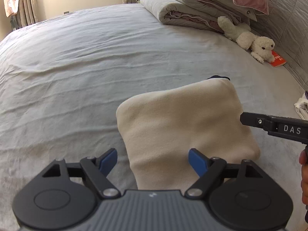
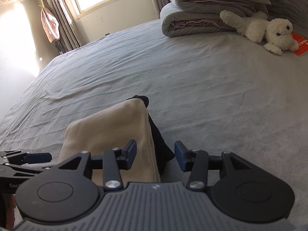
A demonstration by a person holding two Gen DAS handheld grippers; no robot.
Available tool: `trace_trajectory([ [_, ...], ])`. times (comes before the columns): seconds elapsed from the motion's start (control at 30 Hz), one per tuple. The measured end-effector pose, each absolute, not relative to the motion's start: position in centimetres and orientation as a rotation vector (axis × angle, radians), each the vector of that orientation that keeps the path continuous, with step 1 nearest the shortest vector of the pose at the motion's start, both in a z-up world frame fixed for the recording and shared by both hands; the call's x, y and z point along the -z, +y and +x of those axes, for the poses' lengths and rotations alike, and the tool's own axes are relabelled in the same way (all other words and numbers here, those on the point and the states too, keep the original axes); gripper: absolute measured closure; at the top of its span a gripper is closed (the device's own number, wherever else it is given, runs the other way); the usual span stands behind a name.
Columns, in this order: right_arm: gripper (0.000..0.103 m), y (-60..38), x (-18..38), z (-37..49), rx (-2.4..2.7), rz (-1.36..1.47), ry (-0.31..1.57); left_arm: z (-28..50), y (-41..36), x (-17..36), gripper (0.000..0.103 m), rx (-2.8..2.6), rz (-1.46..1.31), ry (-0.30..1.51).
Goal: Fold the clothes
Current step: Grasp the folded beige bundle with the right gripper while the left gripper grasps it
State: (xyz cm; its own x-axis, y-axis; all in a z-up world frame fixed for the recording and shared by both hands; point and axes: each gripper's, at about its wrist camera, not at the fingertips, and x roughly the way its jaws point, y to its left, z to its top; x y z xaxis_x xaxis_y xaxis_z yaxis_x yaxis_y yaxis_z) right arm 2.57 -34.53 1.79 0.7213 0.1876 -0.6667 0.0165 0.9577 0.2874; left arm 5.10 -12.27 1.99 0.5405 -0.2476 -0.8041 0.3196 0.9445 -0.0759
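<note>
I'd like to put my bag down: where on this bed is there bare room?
The widest bare stretch of bed sheet runs from the folded beige garment towards the window-side edge. Another lies between the garment and the stuffed dog. The head end is crowded: folded quilts, the dog, an orange booklet.

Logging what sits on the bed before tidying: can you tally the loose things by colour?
Beige: 1, folded garment
Black: 1, fabric under it
White: 1, plush dog
Red: 1, booklet
Grey: 1, quilt stack
Total: 5
</note>
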Motion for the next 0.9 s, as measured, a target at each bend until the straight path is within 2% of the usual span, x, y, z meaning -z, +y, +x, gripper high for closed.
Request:
trace_trajectory([
  [0.17, 0.033, -35.5, -2.4, 2.9, -0.169, 0.319, 0.836, 5.2, -11.9, -1.8, 0.012, 0.41, 0.066, 1.034],
  [0.23, 0.022, -35.8, -2.6, 3.0, -0.203, 0.323, 0.852, 5.5, -11.7, -1.4, 0.008, 0.453, 0.056, 1.079],
  [0.37, 0.015, -36.5, -2.1, 3.6, -0.28, 0.343, 0.895, 6.2, -11.1, -0.6, 0.007, 0.51, 0.026, 1.144],
  [0.77, 0.015, -38.6, 1.4, 5.5, -0.376, 0.479, 0.93, 9.6, -7.1, 2.1, 0.01, 0.666, -0.257, 1.146],
  [0.9, 0.032, -39.0, 2.3, 6.0, -0.425, 0.547, 0.911, 10.0, -6.2, 3.0, 0.021, 0.68, -0.364, 1.117],
])
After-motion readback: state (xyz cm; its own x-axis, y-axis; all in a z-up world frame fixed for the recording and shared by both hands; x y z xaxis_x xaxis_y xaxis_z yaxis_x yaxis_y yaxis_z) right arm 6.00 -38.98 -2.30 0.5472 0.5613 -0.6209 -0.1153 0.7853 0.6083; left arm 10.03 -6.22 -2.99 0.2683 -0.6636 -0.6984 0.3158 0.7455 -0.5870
